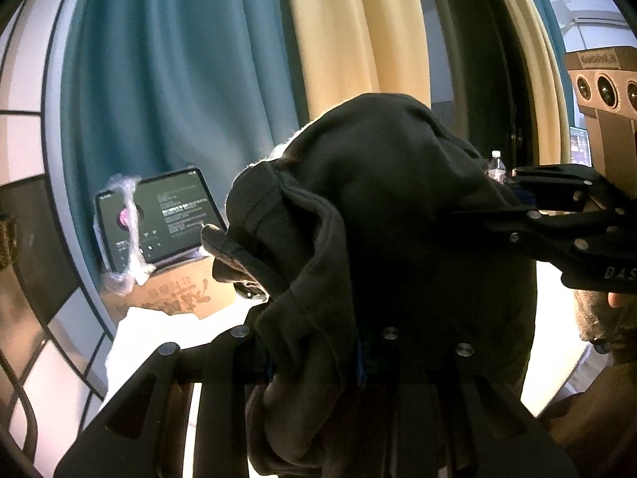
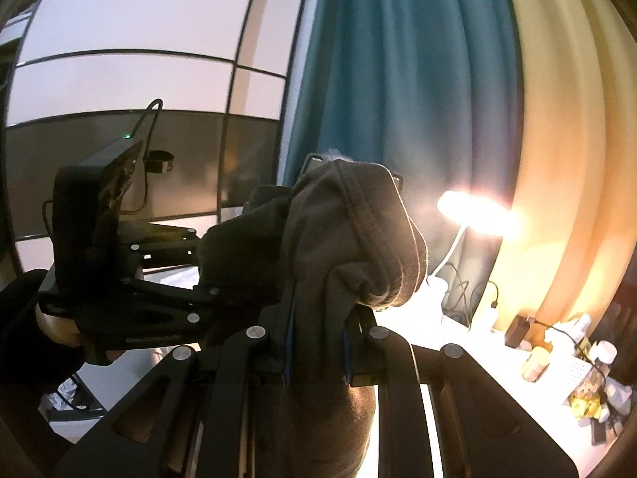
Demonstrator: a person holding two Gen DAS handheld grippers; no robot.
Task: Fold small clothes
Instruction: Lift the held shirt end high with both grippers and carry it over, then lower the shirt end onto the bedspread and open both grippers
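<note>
Dark grey garment (image 1: 382, 207) held aloft above white table (image 1: 143, 330), bunched. Left gripper (image 1: 318, 362) and right gripper (image 2: 316, 342) each pinch thick fabric wad, jaws nearly closed. Risk: uneven bunching yields crooked fold; wad may slip out.

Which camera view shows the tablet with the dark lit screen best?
The left wrist view: there the dark-screened tablet leans on a brown cardboard box, screen fully visible. The right wrist view shows only a possible dark corner behind the dark grey fabric garment, too hidden to tell.
</note>
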